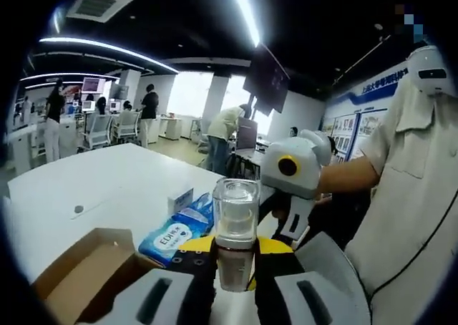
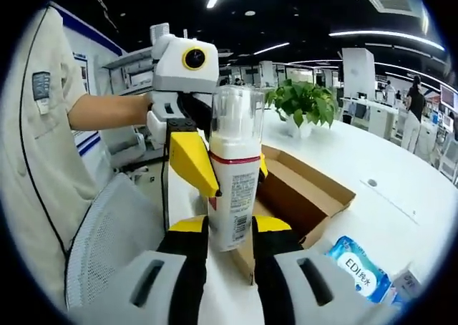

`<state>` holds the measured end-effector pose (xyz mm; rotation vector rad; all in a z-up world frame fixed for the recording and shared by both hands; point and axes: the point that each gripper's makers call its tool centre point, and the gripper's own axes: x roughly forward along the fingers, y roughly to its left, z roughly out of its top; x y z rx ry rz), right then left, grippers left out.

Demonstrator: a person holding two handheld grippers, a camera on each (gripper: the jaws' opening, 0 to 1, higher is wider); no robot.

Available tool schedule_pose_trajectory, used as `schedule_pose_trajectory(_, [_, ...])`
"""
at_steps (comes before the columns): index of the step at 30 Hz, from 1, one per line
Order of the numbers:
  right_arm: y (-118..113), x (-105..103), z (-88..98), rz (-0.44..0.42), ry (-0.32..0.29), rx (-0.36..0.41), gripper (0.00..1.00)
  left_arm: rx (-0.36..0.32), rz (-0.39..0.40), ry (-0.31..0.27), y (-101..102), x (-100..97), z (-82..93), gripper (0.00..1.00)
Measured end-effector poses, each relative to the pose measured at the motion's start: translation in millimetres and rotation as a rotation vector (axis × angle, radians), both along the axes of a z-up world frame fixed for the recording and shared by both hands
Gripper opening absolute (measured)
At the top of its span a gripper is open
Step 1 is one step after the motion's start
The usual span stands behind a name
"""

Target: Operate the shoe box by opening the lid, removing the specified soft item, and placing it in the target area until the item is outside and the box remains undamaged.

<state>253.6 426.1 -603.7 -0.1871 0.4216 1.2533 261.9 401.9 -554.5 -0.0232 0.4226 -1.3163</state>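
Observation:
A white bottle (image 2: 232, 189) with a red band and a clear cap (image 1: 236, 210) stands upright between both grippers, above the table edge. My right gripper (image 2: 230, 228) is shut on its base. My left gripper (image 1: 235, 250) is shut on its body; in the right gripper view it reaches in from the left, its yellow fingers (image 2: 195, 164) pressed on the bottle's sides. The open cardboard shoe box (image 2: 304, 189) lies on the white table (image 1: 122, 182), just behind the bottle. A blue pack of wipes (image 1: 175, 235) lies on the table beside the box.
A person in a beige shirt (image 1: 408, 196) holds the right gripper (image 1: 290, 217). A grey mesh chair back (image 2: 107, 232) stands near the table edge. A potted plant (image 2: 300, 103) sits farther along the table. People and desks fill the far room.

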Motion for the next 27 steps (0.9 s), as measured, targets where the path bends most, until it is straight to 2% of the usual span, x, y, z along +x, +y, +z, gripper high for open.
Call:
schedule_pose_trajectory(14, [-26, 7, 15.3, -0.019, -0.032, -0.035, 0.23, 0.074, -0.032, -0.01, 9, -5.5, -15.8, 0.19])
schedule_pose_trajectory(23, [-21, 6, 39.5, 0.029, -0.069, -0.022, 0.22, 0.11, -0.06, -0.021, 7, -9.6, -23.3, 0.19])
schedule_pose_trajectory(27, [-19, 4, 43.3, 0.056, -0.077, -0.034, 0.22, 0.128, -0.077, -0.03, 6, -12.3, -26.2, 0.19])
